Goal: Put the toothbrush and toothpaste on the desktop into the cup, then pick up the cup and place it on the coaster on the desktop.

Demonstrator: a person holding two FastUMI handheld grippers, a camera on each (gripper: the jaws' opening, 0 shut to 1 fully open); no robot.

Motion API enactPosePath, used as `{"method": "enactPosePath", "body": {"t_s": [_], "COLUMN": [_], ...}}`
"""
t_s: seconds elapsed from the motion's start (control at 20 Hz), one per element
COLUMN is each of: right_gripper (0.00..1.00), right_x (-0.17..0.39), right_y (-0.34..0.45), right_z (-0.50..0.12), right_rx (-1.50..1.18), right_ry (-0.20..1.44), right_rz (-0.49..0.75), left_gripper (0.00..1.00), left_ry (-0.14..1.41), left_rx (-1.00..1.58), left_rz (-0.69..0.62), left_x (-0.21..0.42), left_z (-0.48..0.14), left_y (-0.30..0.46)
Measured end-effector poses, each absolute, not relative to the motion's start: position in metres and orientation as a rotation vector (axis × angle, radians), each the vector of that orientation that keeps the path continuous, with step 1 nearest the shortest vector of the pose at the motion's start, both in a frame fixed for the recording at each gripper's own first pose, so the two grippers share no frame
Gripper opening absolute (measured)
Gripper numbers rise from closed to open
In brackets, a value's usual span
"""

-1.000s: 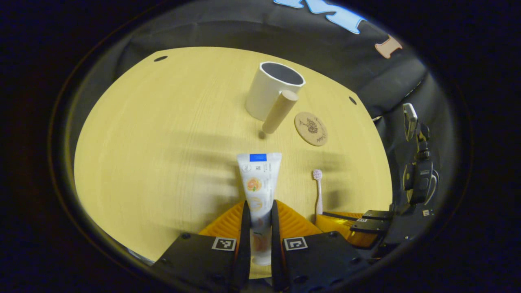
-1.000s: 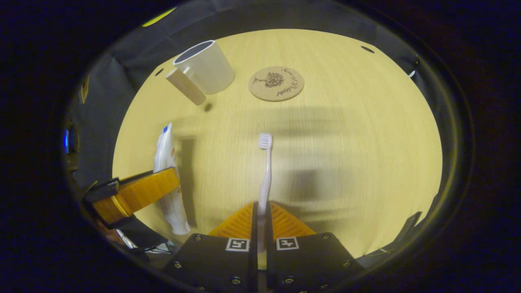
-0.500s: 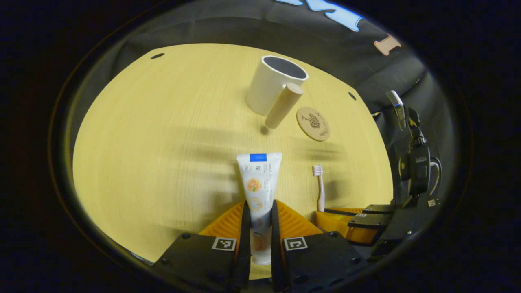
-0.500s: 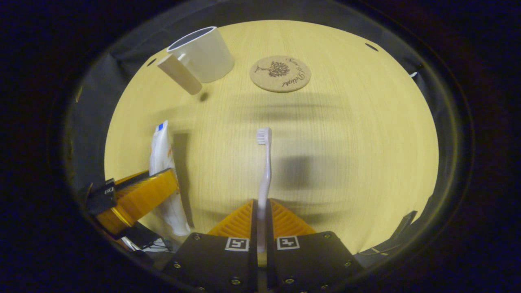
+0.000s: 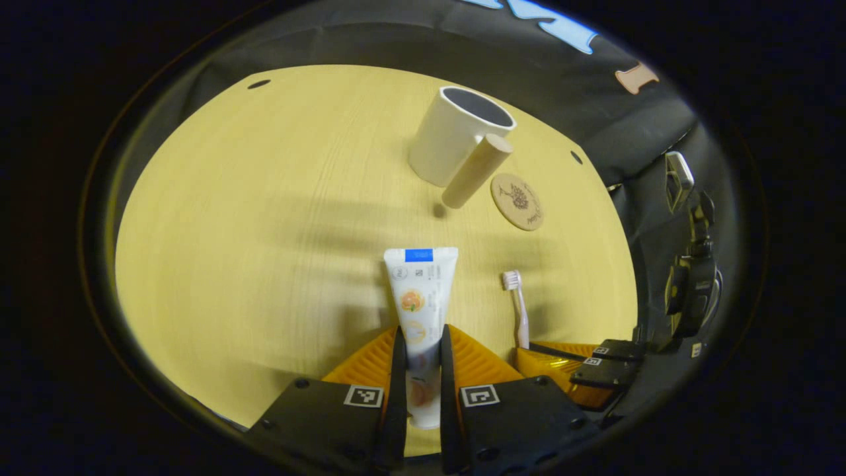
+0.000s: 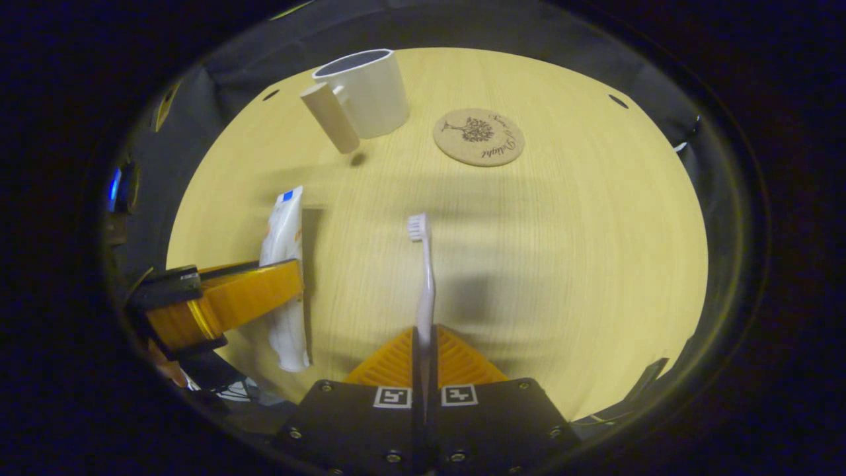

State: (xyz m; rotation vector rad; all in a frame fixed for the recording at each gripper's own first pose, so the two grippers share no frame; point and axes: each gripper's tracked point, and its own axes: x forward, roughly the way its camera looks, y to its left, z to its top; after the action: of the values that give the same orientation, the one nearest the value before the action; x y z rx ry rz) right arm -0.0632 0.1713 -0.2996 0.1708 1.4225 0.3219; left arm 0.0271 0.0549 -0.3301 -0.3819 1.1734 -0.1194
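White toothpaste (image 5: pixel 421 297) is clamped in the left gripper (image 5: pixel 419 357); the right gripper (image 6: pixel 423 350) clamps the toothbrush (image 6: pixel 423 277). Risk: colliding at the cup (image 5: pixel 456 135) rim could tip it.

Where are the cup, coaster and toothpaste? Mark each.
cup (image 5: pixel 444 142), left gripper view, on its outer wall.
coaster (image 6: pixel 478 137), right gripper view, on its printed top.
toothpaste (image 5: pixel 421 291), left gripper view, on the tube's front.
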Motion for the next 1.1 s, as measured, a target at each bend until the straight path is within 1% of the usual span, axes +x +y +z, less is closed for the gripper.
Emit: {"method": "enactPosePath", "body": {"t_s": [0.2,0.3,0.45,0.6,0.65,0.85,0.9,1.1], "right_gripper": [0.02,0.02,0.02,0.02,0.02,0.02,0.02,0.02], "right_x": [-0.061,-0.057,-0.045,-0.023,-0.017,0.017,0.026,0.056], "right_y": [0.165,0.163,0.156,0.152,0.15,0.148,0.148,0.145], "right_z": [-0.287,-0.274,-0.247,-0.217,-0.207,-0.171,-0.163,-0.139], "right_rx": [0.206,0.238,0.287,0.349,0.357,0.387,0.387,0.364], "right_ry": [1.402,1.378,1.307,1.207,1.174,1.026,0.991,0.877], "right_rz": [0.321,0.321,0.318,0.32,0.323,0.339,0.339,0.349], "left_gripper": [0.27,0.28,0.28,0.27,0.29,0.28,0.27,0.28], "left_ry": [1.172,1.162,1.102,1.002,0.964,0.818,0.789,0.629], "left_rx": [-0.378,-0.373,-0.361,-0.393,-0.399,-0.407,-0.407,-0.387], "left_rz": [-0.108,-0.103,-0.094,-0.087,-0.083,-0.077,-0.074,-0.084], "left_x": [0.026,0.028,0.038,0.058,0.066,0.095,0.102,0.141], "left_z": [-0.328,-0.326,-0.308,-0.278,-0.266,-0.218,-0.207,-0.16], "left_y": [0.058,0.059,0.068,0.074,0.078,0.094,0.098,0.111]}}
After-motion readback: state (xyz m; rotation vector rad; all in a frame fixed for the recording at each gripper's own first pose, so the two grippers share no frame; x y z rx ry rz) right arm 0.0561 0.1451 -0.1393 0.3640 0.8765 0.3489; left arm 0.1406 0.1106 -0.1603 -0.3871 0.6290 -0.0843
